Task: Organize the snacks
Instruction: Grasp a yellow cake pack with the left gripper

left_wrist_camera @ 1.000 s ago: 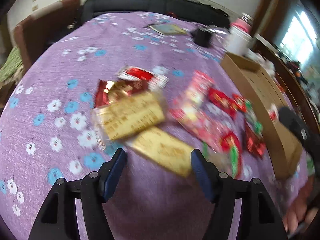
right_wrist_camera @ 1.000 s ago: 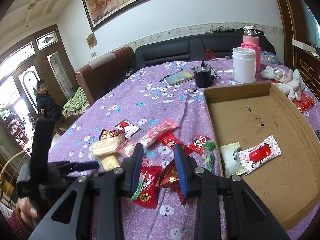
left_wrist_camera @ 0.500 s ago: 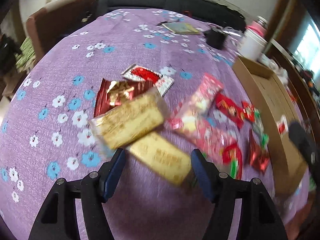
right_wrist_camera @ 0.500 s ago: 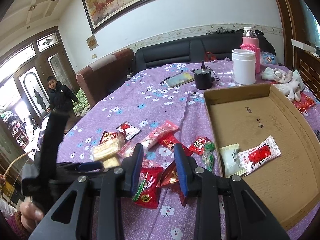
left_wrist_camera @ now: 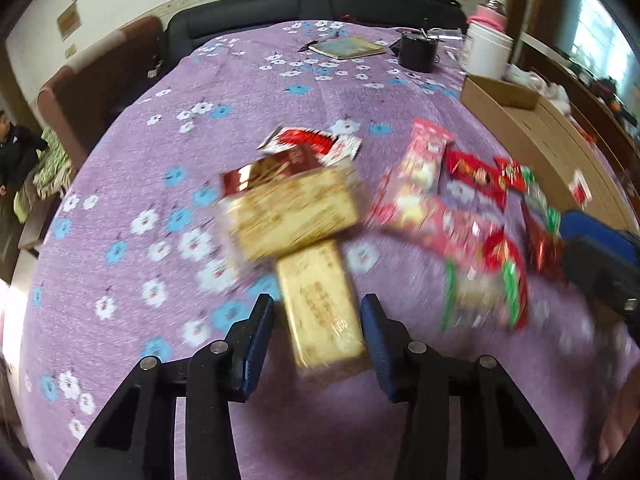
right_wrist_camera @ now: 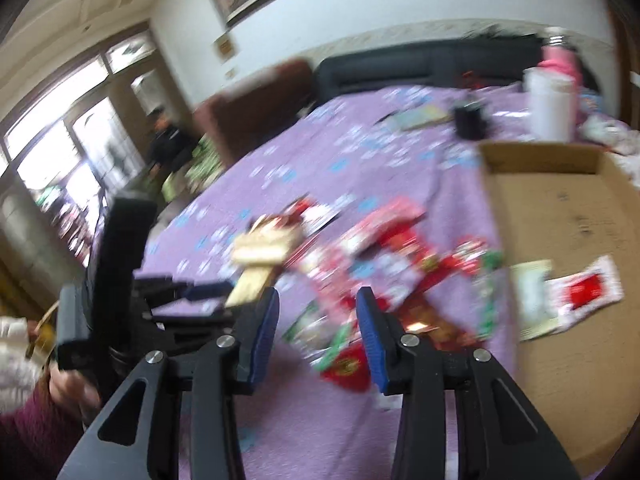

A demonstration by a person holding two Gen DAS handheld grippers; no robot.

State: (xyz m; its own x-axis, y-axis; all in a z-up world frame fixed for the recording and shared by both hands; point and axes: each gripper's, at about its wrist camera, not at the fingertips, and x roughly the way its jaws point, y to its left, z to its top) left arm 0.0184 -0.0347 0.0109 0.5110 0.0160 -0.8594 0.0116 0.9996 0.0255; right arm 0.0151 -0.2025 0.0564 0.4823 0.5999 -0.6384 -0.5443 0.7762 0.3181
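Closing on: the left gripper [left_wrist_camera: 318, 320] is drawing its jaws in around a golden biscuit packet [left_wrist_camera: 320, 304] that is lying lengthwise between the blue pads; whether the pads are pressing it yet, the blur is hiding.
Packet's place: it is sitting on the purple flowered table [left_wrist_camera: 140, 152], at 6 o'clock of a second, larger golden packet [left_wrist_camera: 292, 212] that is overlapping its far end.
How it is likely handling: it is looking light, with slick crinkly film over a firm block, so it is probably sliding easily and crushing if squeezed hard.
Where to hold: taking it across the long sides near the middle is seeming best, clear of the overlapping packet.
Right gripper [right_wrist_camera: 318, 320]: its jaws are spreading apart over red and green snack sachets [right_wrist_camera: 344, 356]; nothing is being pinched, as far as the blurred view is showing.
Sachets: they are looking thin, soft and floppy, so an edge or a sealed end is probably giving the surest hold.
Destination: the cardboard tray [right_wrist_camera: 540, 160] is lying at 3 o'clock of the snack pile, already carrying a pale packet [right_wrist_camera: 532, 296] and a red-and-white packet [right_wrist_camera: 588, 288].
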